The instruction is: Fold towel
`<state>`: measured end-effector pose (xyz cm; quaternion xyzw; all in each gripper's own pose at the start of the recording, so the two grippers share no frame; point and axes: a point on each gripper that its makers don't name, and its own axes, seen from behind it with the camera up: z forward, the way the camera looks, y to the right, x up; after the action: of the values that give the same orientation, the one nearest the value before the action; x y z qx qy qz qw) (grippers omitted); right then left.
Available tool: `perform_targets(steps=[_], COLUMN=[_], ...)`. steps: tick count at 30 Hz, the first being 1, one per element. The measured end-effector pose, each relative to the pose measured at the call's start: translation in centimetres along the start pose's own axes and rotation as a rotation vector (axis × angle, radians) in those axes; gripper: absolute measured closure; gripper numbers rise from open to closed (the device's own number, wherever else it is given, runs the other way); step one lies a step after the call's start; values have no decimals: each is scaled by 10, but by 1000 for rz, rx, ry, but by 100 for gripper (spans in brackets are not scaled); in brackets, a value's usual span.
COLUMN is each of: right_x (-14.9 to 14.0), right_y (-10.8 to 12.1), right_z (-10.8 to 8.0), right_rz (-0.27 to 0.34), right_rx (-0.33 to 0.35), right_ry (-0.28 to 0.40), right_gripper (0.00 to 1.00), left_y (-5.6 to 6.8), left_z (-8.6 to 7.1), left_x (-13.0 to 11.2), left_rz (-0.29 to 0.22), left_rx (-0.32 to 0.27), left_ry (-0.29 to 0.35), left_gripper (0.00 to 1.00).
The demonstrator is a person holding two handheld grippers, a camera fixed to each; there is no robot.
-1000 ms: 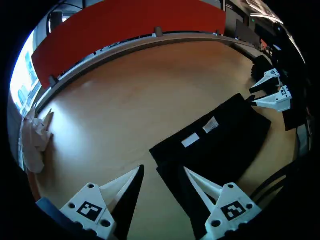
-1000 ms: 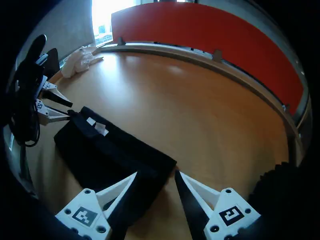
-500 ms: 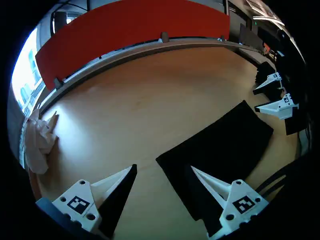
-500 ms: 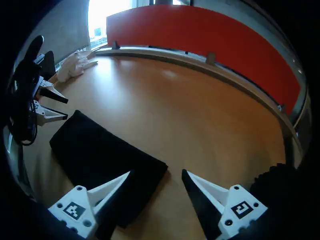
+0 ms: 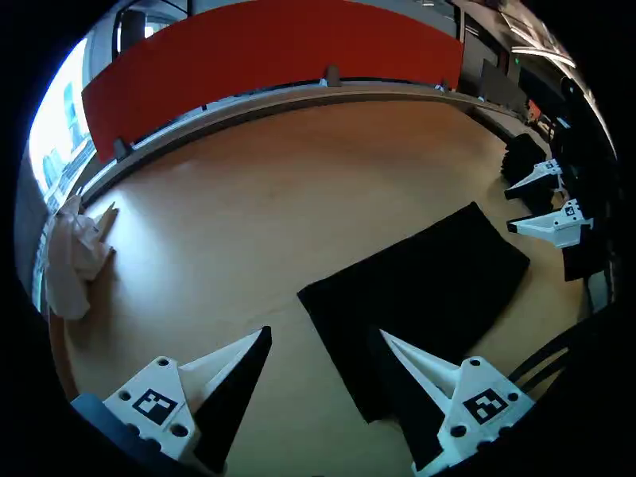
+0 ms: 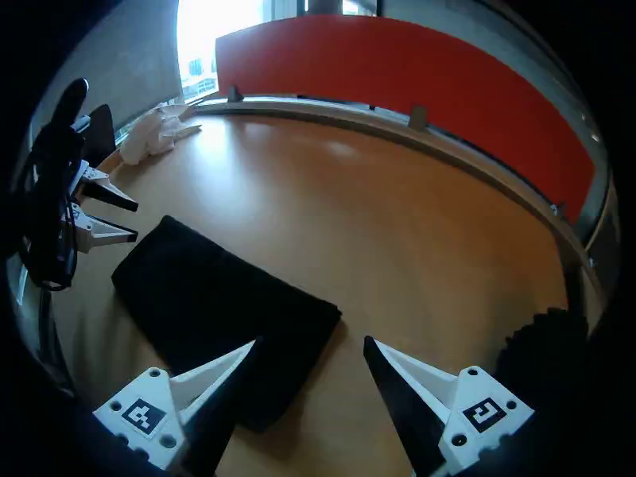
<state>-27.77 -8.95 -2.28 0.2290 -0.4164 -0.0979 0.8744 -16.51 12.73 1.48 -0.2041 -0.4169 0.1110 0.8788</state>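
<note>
Towel (image 5: 421,286) lies folded flat on the table (image 5: 278,183) (left tool (image 5: 319,332) and right tool (image 6: 310,342) both released, empty).

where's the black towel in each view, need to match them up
Left gripper view: the folded black towel lies flat on the wooden table, right of centre, slanting up toward the right edge.
Right gripper view: the same towel lies in the lower left, slanting up toward the left edge.
Shared landmark: the red partition runs along the table's far edge in both views.
</note>
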Motion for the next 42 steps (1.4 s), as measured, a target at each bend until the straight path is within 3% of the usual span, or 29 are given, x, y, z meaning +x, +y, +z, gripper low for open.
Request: perform_targets(steps=[11, 20, 28, 35, 42], right_x=[-20, -28, -29, -30, -32], right_y=[-14, -16, -20, -26, -32], right_z=[-23, -30, -30, -27, -25], right_rz=[24, 34, -7, -59, -95], right_rx=[5, 7, 36, 74, 100], right_ry=[14, 14, 9, -2, -14], right_gripper=[5, 5, 5, 5, 5], left_y=[7, 9, 4, -5, -6], left_z=[-23, -31, -42, -60, -77], left_x=[-35, -45, -58, -73, -87], left_rz=[-66, -101, -141, -204, -268], left_rx=[17, 28, 55, 97, 119], left_ry=[-5, 3, 8, 14, 20], left_gripper=[10, 10, 10, 10, 10])
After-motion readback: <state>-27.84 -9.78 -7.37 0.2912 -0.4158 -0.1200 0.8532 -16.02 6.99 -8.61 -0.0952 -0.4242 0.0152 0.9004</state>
